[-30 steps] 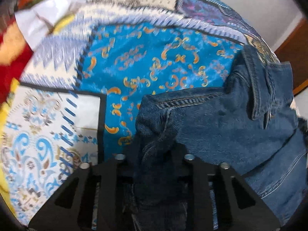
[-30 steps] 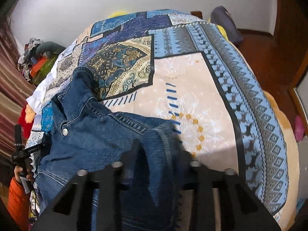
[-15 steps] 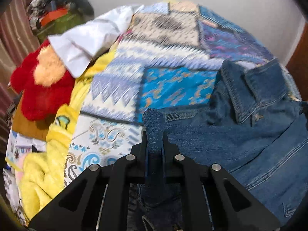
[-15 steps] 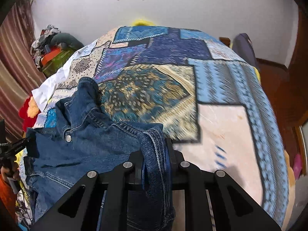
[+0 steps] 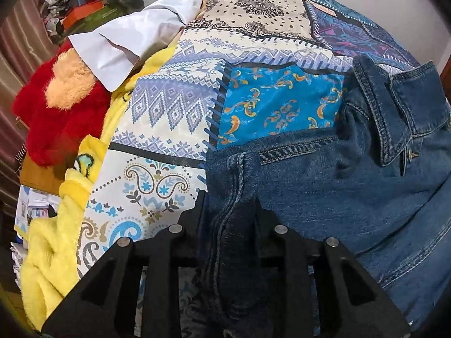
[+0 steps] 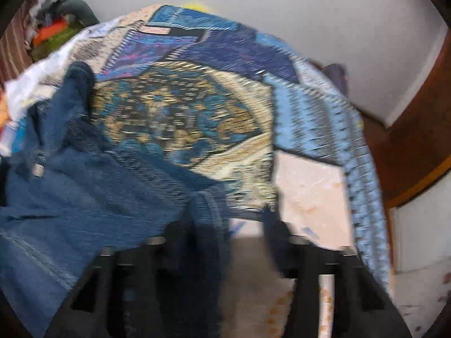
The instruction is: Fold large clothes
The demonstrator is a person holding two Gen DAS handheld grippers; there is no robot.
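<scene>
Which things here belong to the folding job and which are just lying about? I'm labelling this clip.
Job:
denim jacket
left gripper, jaws opening, denim between them
right gripper, jaws opening, denim beside one finger

Lying about:
red plush toy
yellow fleece
white shirt
patchwork bedspread

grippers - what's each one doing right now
left claw: opening, denim jacket fold between the fingers.
right claw: opening, clear gap, jacket edge by one finger.

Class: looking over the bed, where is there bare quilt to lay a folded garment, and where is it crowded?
Free: the quilt right of the denim jacket, and the blue panel beyond its collar. Crowded: the left edge, with the yellow blanket, red plush toy and white shirt.
</scene>
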